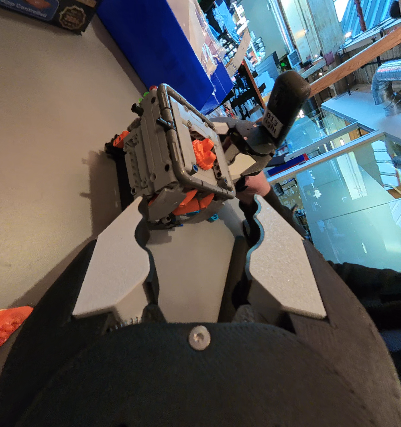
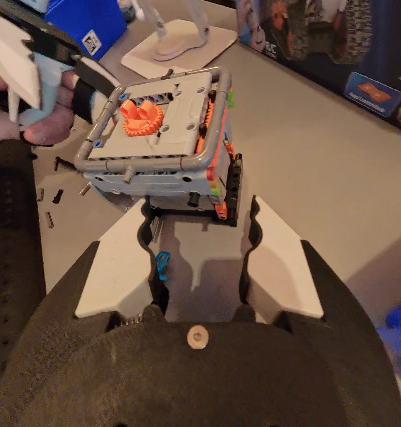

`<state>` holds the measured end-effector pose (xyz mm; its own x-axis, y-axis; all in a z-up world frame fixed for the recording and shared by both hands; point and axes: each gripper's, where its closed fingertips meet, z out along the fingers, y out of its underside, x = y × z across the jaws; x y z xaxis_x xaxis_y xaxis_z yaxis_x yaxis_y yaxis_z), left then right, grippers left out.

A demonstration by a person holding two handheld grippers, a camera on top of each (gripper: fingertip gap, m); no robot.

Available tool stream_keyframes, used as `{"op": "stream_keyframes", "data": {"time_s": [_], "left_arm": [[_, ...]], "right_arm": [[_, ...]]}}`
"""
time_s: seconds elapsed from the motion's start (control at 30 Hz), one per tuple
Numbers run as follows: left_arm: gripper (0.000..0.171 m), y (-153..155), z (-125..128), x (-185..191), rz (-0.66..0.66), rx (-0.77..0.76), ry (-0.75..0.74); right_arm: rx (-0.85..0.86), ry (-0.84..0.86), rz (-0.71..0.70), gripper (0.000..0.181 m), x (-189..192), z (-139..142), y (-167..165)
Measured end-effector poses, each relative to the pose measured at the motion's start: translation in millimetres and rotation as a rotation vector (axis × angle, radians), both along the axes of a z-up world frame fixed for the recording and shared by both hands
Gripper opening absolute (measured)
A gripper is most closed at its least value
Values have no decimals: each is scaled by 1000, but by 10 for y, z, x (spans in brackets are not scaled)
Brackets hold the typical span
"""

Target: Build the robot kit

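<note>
A grey brick-built box model [image 2: 148,147] with an orange gear [image 2: 141,117] on top and a grey tube frame stands on the grey table [image 2: 310,161]. My right gripper [image 2: 199,199] is open and empty, its tips just short of the model's near side. A small blue piece [image 2: 162,265] lies between its fingers on the table. My left gripper [image 1: 198,201] is open, its tips at the model's [image 1: 171,150] lower side, the left tip close to it. The right gripper [image 1: 238,150] shows open beyond the model. The left gripper [image 2: 21,69] shows at upper left, held by a hand [image 2: 44,120].
Loose black and grey pins [image 2: 57,196] lie left of the model. A blue box [image 2: 86,23], a white stand base [image 2: 178,53] and a dark printed box [image 2: 333,46] line the table's back. An orange sheet [image 1: 2,328] lies near the left gripper.
</note>
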<state>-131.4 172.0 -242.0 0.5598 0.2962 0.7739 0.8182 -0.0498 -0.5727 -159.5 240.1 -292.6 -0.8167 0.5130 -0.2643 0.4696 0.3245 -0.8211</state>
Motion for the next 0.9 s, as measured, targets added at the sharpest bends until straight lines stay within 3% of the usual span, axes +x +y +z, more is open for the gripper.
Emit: {"op": "stream_keyframes", "data": {"time_s": [0.1,0.13,0.2,0.27,0.4,0.47,0.63,0.73,0.9], "left_arm": [[80,38,-8,-78,23,14,-2],[79,52,-19,-103,29,14,-2],[80,92,-89,-137,14,-7,-15],[81,134,-109,-175,-3,8,-29],[83,191,-148,-253,-50,-3,-29],[83,201,-158,-296,-82,-4,-30],[83,143,-86,-366,-135,-5,-4],[83,-2,83,-294,-120,3,62],[87,-176,26,76,-93,-79,115]], "right_arm": [[-14,-2,92,68,78,-5,-100],[-8,-3,107,72,111,-4,-132],[11,-9,99,70,149,-7,-158],[39,-23,85,55,218,-21,-159],[80,-20,9,62,348,-43,-216],[96,-31,-16,54,414,-50,-236],[134,-44,-12,54,559,-47,-253],[96,-13,-10,61,528,63,-238],[70,-14,12,53,491,113,-244]]}}
